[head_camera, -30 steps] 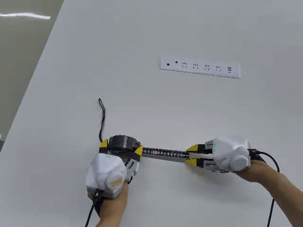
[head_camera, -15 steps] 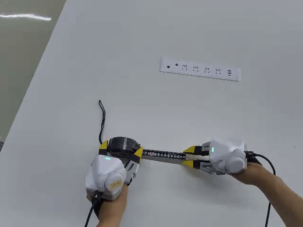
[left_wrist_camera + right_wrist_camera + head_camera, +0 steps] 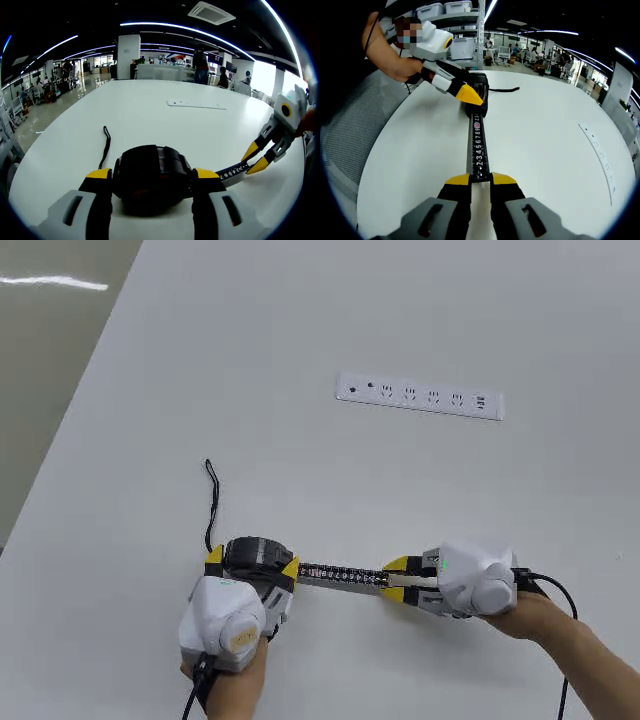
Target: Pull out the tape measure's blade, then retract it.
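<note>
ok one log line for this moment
left gripper: shut on tape measure | right gripper: shut on blade | blade: partly out, stretched between grippers | strap: slack on table

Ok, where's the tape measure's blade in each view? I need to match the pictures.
Head view: the blade lies low centre, between the tape measure case and the right gripper.
Left gripper view: the blade is lower right, running from the case toward the right gripper.
Right gripper view: the blade runs up the centre, from the gripper's jaws to the case.
Shared landmark: the white power strip.
</note>
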The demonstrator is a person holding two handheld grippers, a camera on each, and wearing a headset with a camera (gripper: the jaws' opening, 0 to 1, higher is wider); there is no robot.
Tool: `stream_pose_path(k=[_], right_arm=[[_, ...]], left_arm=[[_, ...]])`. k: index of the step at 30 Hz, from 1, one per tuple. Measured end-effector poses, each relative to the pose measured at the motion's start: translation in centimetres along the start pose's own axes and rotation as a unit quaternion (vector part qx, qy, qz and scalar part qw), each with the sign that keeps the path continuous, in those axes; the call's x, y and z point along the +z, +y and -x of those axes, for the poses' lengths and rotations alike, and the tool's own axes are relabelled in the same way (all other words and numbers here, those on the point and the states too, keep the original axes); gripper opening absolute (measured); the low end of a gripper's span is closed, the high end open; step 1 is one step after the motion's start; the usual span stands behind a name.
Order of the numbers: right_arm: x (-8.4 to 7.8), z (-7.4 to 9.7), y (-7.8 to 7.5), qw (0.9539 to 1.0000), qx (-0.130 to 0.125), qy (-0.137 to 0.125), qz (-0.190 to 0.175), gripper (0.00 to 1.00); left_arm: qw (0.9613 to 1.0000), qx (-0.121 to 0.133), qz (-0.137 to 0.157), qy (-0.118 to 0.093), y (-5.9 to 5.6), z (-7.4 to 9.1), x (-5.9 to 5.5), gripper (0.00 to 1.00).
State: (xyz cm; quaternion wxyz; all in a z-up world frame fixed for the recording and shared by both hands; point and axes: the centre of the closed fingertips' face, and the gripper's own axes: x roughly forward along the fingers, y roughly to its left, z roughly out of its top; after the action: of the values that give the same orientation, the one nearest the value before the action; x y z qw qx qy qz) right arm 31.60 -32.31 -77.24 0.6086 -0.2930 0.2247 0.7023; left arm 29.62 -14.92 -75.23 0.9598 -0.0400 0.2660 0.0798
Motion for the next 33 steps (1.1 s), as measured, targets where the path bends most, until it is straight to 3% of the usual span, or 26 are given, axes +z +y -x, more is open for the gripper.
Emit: stream_pose_path(k=[7,15,33], right_arm=[[0.03,-0.03,0.01,1.0,0.001,-0.003,-0.002,0.12],[-0.02,0.05,0.08,1.0,0.002,-0.003,-0.003,0.12],[0.05,-0.03,-0.02,1.0,-0.002,-0.003,-0.003,0.12]], left_arm=[[0.9998,0.015,-0.012,0.002,0.01,-0.34,0.02,0.65],[0.999,0.031,0.03,-0.01,0.22,-0.44,0.35,0.67],[0.9995,0.02,0.024,-0.006,0.14,-0.34,0.26,0.62]])
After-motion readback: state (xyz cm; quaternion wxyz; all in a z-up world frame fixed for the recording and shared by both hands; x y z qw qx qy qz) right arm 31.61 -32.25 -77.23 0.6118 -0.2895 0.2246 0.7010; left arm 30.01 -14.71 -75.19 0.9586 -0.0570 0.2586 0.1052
